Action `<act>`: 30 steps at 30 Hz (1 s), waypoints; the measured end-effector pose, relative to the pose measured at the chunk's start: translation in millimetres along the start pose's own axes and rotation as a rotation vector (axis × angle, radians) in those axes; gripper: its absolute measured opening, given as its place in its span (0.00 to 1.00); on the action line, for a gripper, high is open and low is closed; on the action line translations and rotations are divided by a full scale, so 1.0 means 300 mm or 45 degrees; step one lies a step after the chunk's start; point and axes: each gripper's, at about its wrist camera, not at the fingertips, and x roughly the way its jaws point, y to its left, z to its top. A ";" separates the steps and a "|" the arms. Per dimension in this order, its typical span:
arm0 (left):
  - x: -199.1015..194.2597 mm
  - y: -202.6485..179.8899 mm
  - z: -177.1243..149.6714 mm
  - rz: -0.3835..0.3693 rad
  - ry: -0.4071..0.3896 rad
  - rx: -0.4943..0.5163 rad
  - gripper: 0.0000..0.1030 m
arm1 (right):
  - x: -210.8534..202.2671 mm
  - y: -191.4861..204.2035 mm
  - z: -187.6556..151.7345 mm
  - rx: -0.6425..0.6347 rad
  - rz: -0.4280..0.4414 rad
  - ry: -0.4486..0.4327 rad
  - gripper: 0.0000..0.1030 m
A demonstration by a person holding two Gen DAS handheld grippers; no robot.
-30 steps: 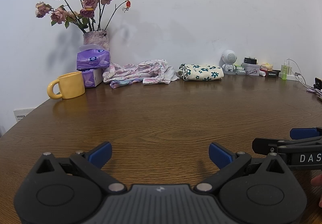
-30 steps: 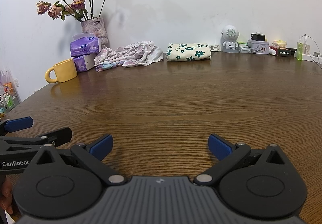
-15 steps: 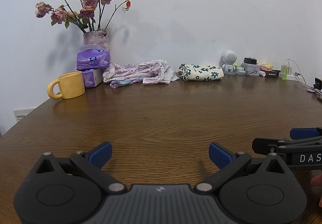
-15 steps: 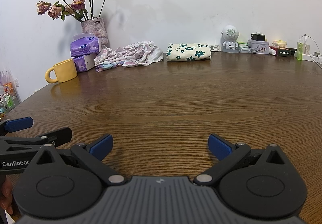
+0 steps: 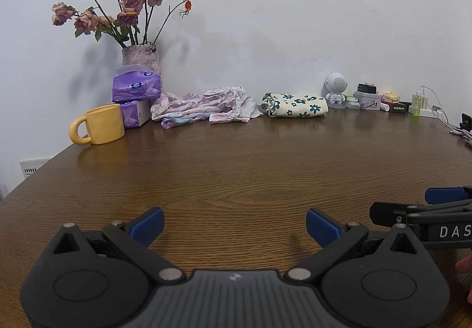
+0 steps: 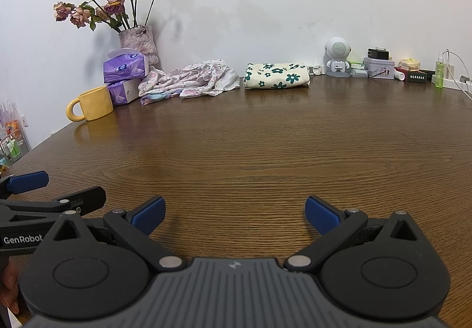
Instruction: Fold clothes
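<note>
there: crumpled floral garment [image 5: 203,105], neat folded cloth [image 6: 275,75], woodgrain table [image 6: 265,145].

**Two low wrist views facing the table's far edge**

Both cameras sit low over the near edge of the wooden table [image 5: 236,168], looking across it to the wall. The left view stands left of the right one; each catches the other's gripper at its side. Both share the far edge, from yellow mug [image 6: 91,103] to folded floral cloth [image 5: 295,105]

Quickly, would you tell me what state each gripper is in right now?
Left gripper: open, holding nothing, above the table.
Right gripper: open, holding nothing.
</note>
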 end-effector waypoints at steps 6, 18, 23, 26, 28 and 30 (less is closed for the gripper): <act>0.000 0.001 0.001 -0.001 0.003 -0.001 1.00 | 0.000 0.003 -0.001 0.000 -0.002 0.003 1.00; 0.054 0.037 0.058 -0.060 0.122 -0.029 1.00 | 0.029 0.001 0.048 -0.004 0.076 0.058 1.00; 0.051 0.061 0.179 0.004 0.036 0.004 1.00 | 0.067 0.012 0.176 -0.012 0.132 0.046 1.00; 0.091 0.085 0.257 0.011 0.032 0.004 1.00 | 0.118 0.024 0.258 -0.022 0.138 0.055 1.00; 0.129 0.103 0.297 0.015 0.036 0.001 1.00 | 0.155 0.036 0.303 -0.026 0.140 0.063 1.00; 0.170 0.121 0.333 0.024 0.044 -0.002 1.00 | 0.198 0.048 0.344 -0.026 0.146 0.062 1.00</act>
